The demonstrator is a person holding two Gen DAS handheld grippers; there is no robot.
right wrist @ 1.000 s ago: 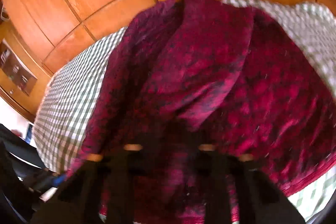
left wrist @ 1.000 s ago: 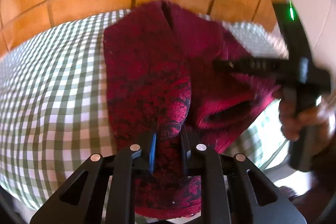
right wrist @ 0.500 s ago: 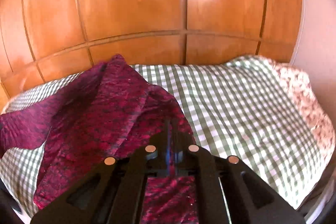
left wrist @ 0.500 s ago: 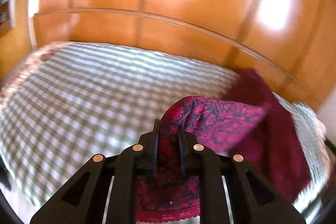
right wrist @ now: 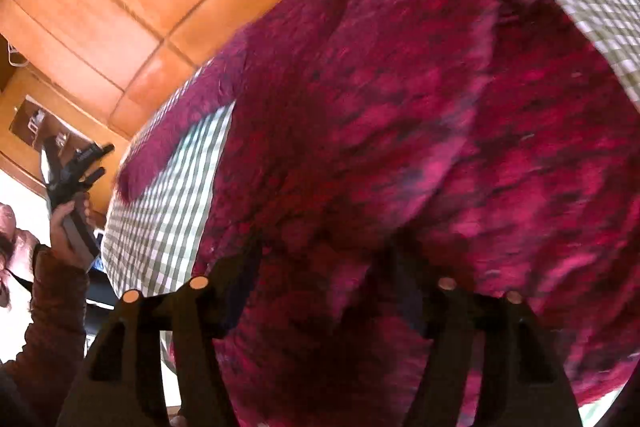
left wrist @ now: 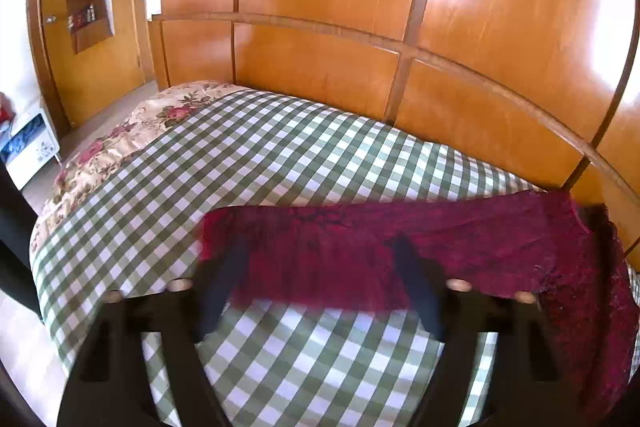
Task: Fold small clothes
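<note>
Only right view shows hand (right wrist: pixel 68 223) holding left tool (right wrist: pixel 94 163)

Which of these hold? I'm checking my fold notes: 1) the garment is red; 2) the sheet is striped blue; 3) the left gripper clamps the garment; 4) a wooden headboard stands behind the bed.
1) The garment is red: true.
2) The sheet is striped blue: false, it is green-and-white check.
3) The left gripper clamps the garment: false, its jaws are opening and press nothing.
4) A wooden headboard stands behind the bed: true.
</note>
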